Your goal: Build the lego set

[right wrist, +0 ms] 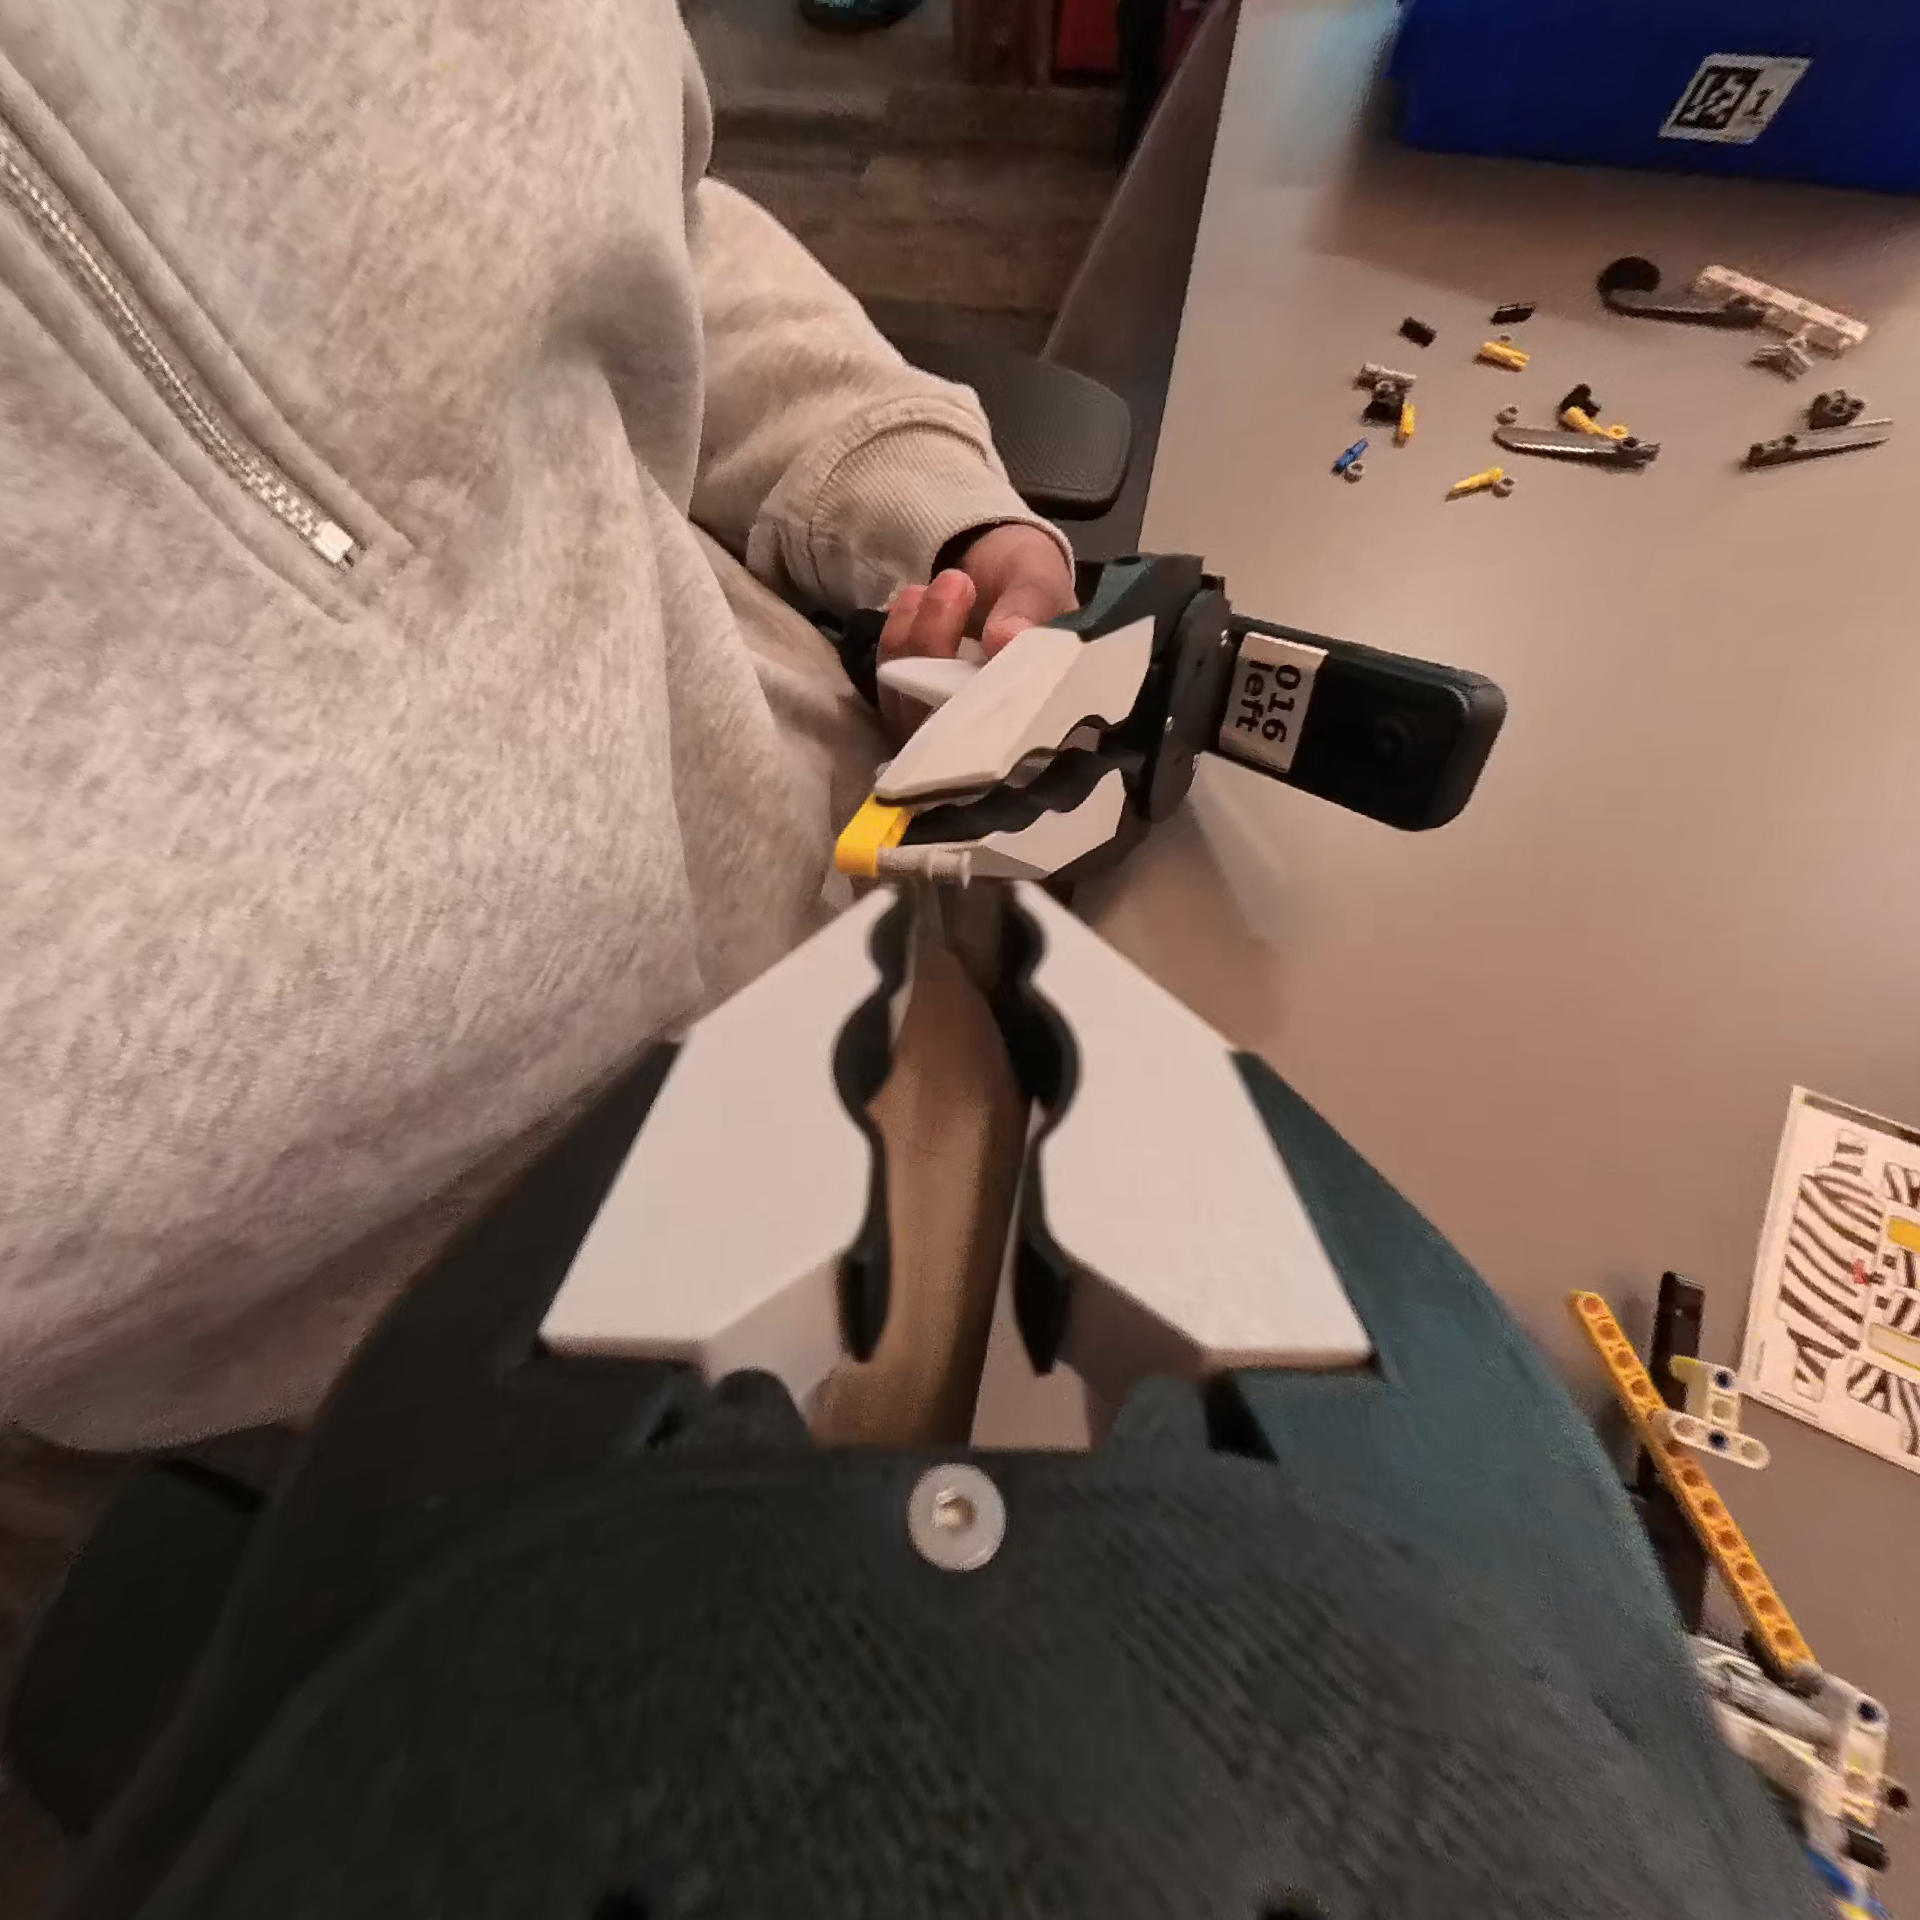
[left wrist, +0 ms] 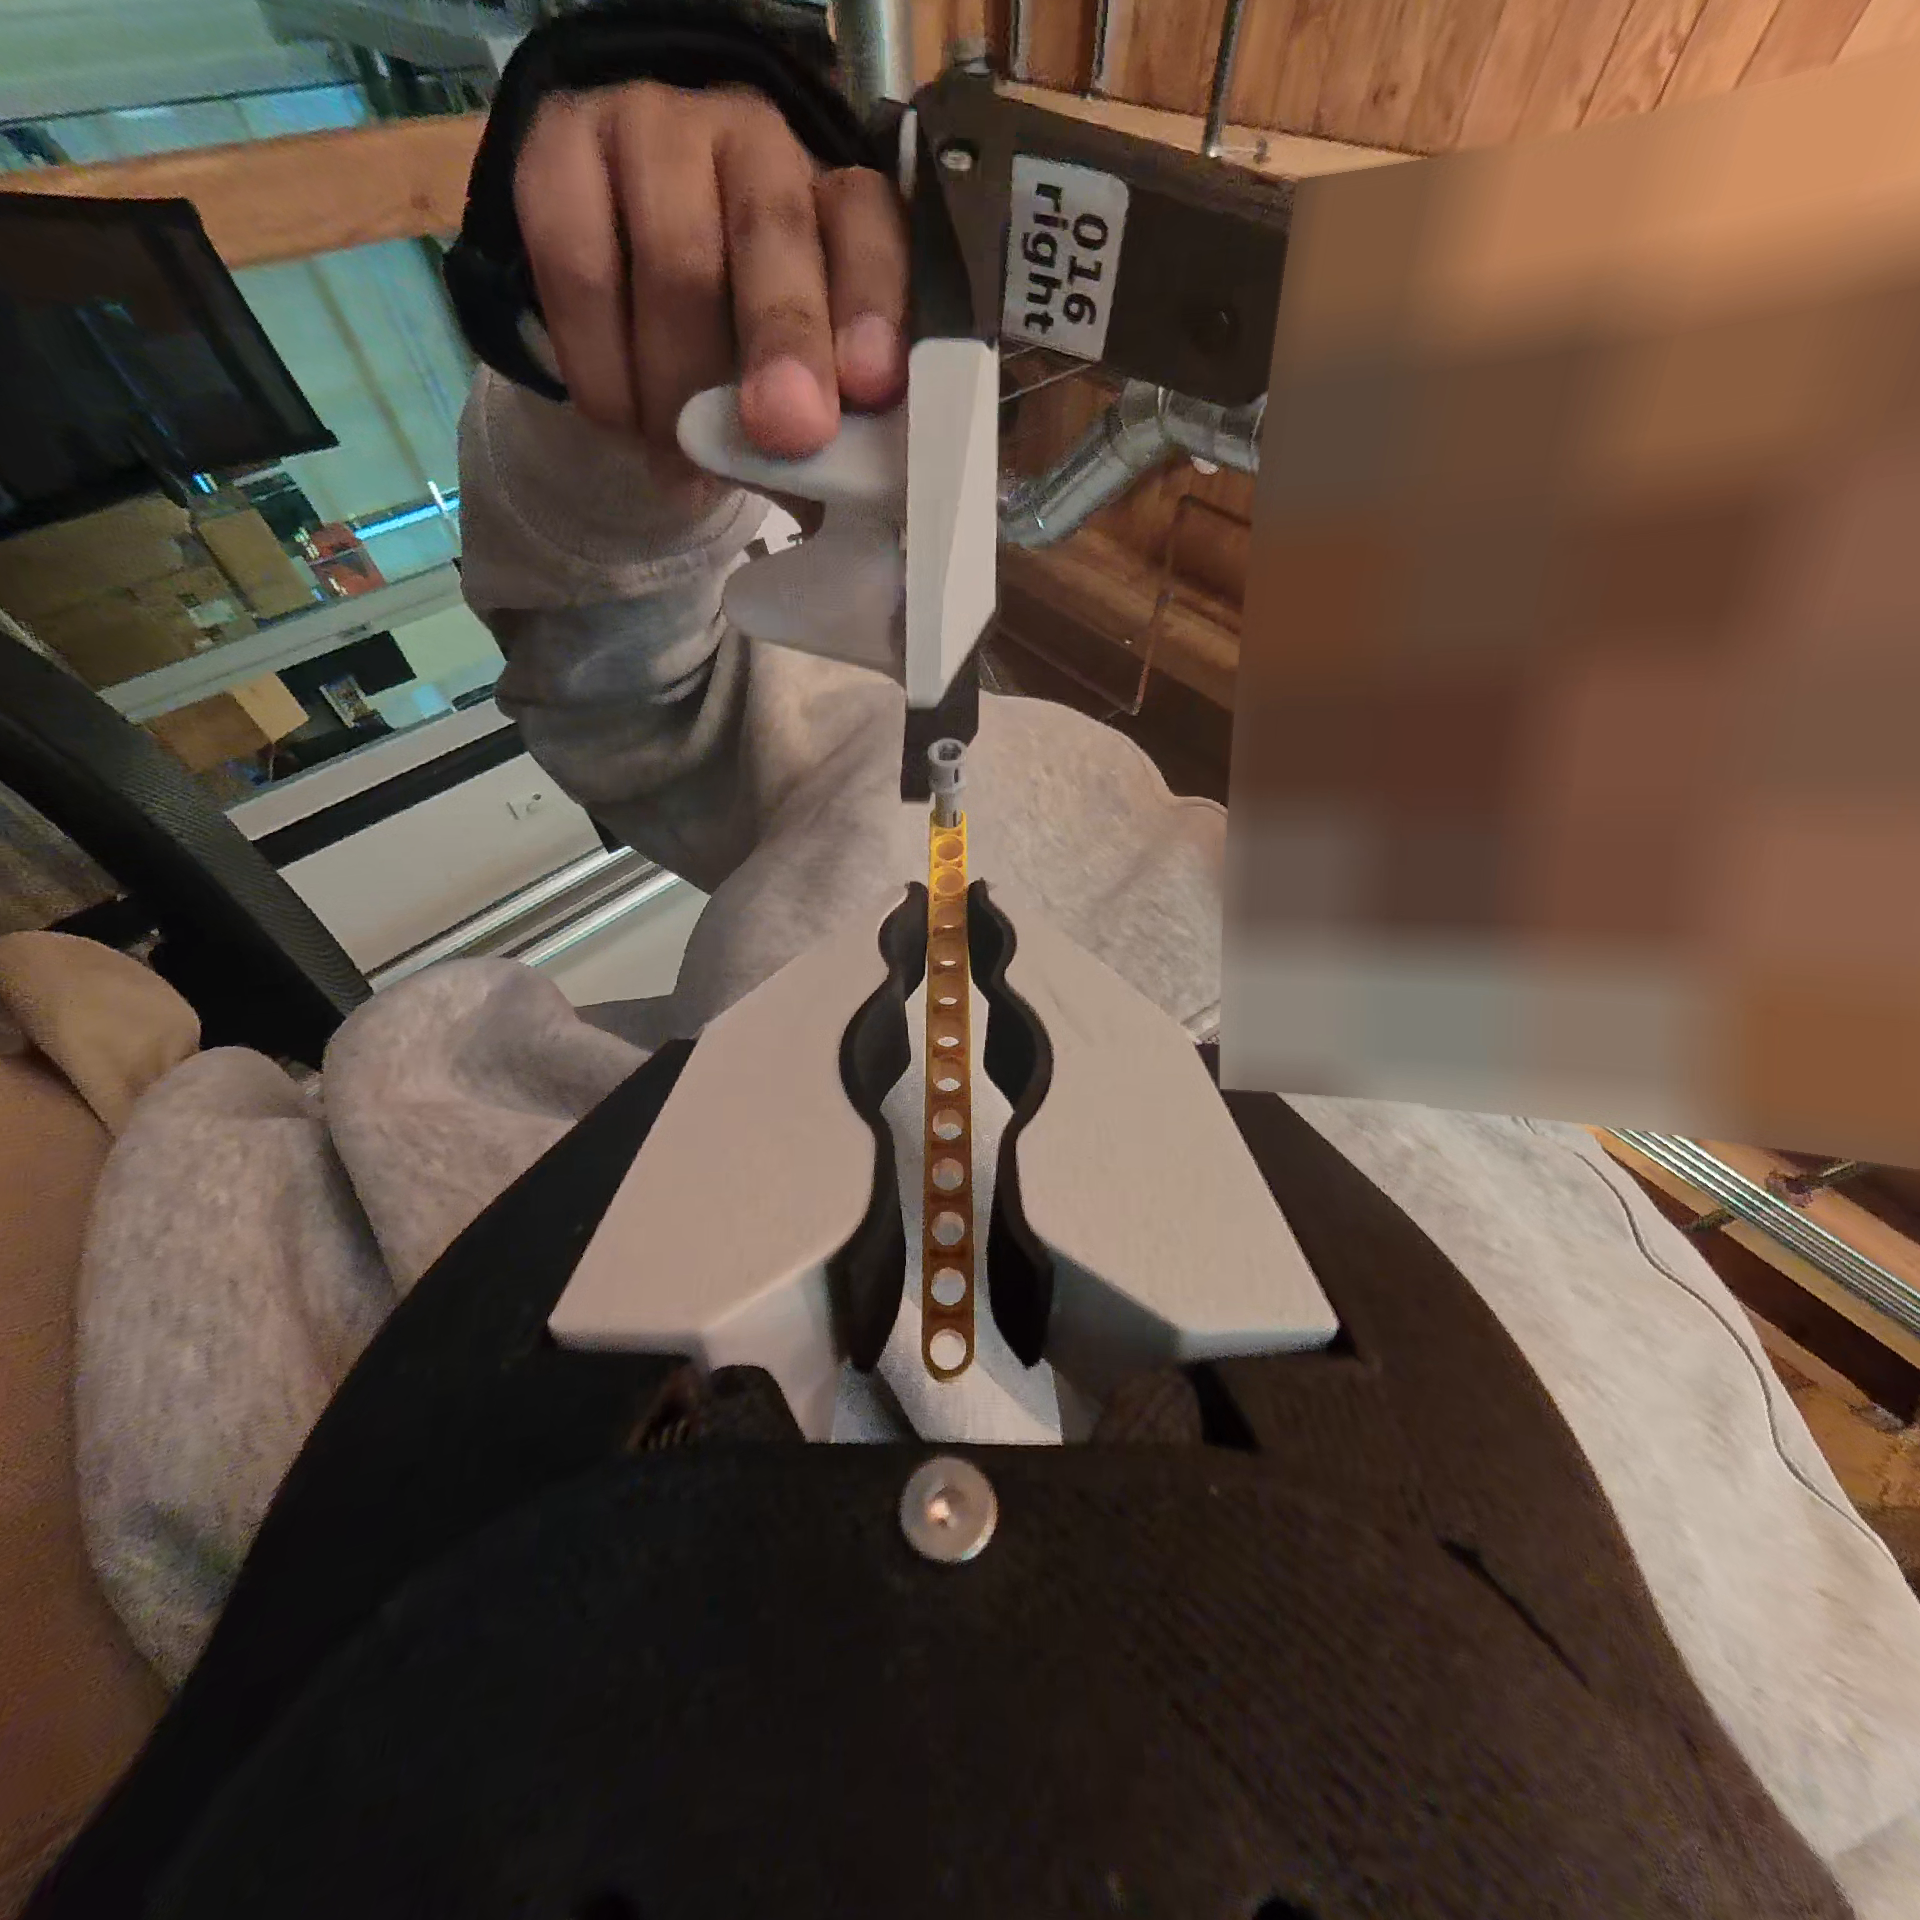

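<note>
My left gripper [left wrist: 948, 914] is shut on a long yellow beam with holes [left wrist: 948, 1122], which runs between its pads and sticks out past the tips. In the right wrist view the left gripper [right wrist: 904, 821] shows with the beam's end [right wrist: 868, 836] poking out. A grey pin [left wrist: 945, 769] sits in the beam's end hole and sticks out sideways [right wrist: 925, 862]. My right gripper [right wrist: 948, 902] has its jaws narrowly apart, with the pin lying across just at its tips. A small gap shows between the pin's free end and the right pad. The right gripper [left wrist: 940, 758] shows edge on.
A grey table [right wrist: 1558, 831] holds several loose small pieces [right wrist: 1496, 416]. A blue bin [right wrist: 1662, 83] stands at the back. A printed sheet [right wrist: 1849, 1278] and a partly built assembly with a yellow beam [right wrist: 1694, 1496] lie at the right. The person's grey sweatshirt [right wrist: 312, 727] is close at the left. Left and right tips are no more than a few centimetres apart.
</note>
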{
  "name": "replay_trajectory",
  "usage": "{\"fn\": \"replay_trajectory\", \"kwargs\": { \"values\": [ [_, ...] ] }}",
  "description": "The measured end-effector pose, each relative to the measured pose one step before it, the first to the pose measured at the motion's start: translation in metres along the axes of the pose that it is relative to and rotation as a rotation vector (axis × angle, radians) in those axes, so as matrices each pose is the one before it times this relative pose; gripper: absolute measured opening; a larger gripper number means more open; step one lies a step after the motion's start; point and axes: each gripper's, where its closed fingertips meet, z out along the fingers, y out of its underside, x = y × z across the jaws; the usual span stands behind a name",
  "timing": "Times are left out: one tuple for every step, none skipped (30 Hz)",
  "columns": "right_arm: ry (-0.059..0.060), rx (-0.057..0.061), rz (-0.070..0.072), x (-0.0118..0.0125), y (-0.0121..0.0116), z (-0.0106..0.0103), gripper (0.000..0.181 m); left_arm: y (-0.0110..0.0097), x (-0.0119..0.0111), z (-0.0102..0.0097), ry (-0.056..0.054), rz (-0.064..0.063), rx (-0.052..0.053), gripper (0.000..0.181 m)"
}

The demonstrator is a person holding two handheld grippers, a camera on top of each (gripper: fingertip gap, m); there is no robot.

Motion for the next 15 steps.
{"fn": "replay_trajectory", "kwargs": {
  "values": [
    [-0.0112, 0.0126, 0.0125, -0.00047, -0.00002, -0.00026, 0.025, -0.00033, 0.00002, -0.00017, -0.0026, 0.0016, -0.0008, 0.003],
    [-0.0136, 0.0135, 0.0066, -0.00131, -0.00042, -0.00027, 0.028, -0.00042, -0.00051, -0.00013, -0.0019, -0.0014, 0.0021, 0.003],
    [-0.0067, 0.0162, 0.0022, -0.00066, -0.00108, -0.00014, 0.031, -0.0004, -0.00121, -0.00002, -0.002, -0.006, 0.0023, 0.003],
    [-0.005, 0.0132, 0.0028, -0.00047, -0.0012, -0.00002, 0.033, -0.00005, -0.0014, -0.00009, -0.0008, -0.0067, 0.002, 0.003],
    [-0.0108, 0.0056, 0.0029, -0.00127, -0.00049, 0.00057, 0.033, -0.0002, -0.00041, 0.00012, 0.0026, -0.0035, 0.0021, 0.003],
    [-0.0089, -0.0003, 0.0024, -0.00098, 0.00016, 0.0009, 0.034, -0.00016, -0.00043, 0.00031, 0.0005, -0.001, 0.0013, 0.003],
    [-0.0048, -0.0035, 0.0014, -0.0006, 0.00061, 0.00158, 0.035, -0.00013, -0.00053, 0.00027, -0.0016, -0.0006, 0.0005, 0.003],
    [-0.0039, -0.0074, 0.0014, -0.00053, 0.00111, 0.00154, 0.035, -0.00078, -0.00028, 0.00001, -0.0004, -0.0004, 0.0039, 0.003],
    [-0.0018, -0.0074, 0.0031, -0.00025, 0.00109, 0.00153, 0.033, -0.00092, -0.00028, -0.00034, -0.0001, -0.0012, 0.0058, 0.003],
    [-0.0008, -0.0035, 0.0036, -0.00023, 0.0006, 0.00123, 0.03, -0.0012, -0.00058, -0.00065, -0.0037, 0.0003, 0.0071, 0.003],
    [0.0067, 0.0001, 0.0058, 0.00077, 0.00008, 0.00082, 0.029, -0.00215, -0.00093, -0.00083, -0.0079, 0.0063, 0.0123, 0.003],
    [0.0168, -0.0034, 0.0082, 0.00239, 0.00066, 0.00035, 0.031, -0.0027, -0.00109, -0.00084, -0.0118, 0.0104, 0.017, 0.003],
    [0.0231, -0.0052, 0.008, 0.00312, 0.00101, -0.00021, 0.031, -0.00311, -0.00153, -0.00085, -0.0165, 0.0113, 0.0185, 0.003],
    [0.029, -0.0088, 0.0069, 0.00353, 0.00143, -0.00026, 0.032, -0.00331, -0.00261, -0.00084, -0.025, 0.0151, 0.0197, 0.004],
    [0.0352, -0.0132, 0.0001, 0.00377, 0.00209, -0.0003, 0.033, -0.0023, -0.00369, -0.00068, -0.0339, 0.0173, 0.0141, 0.004]
  ]
}}
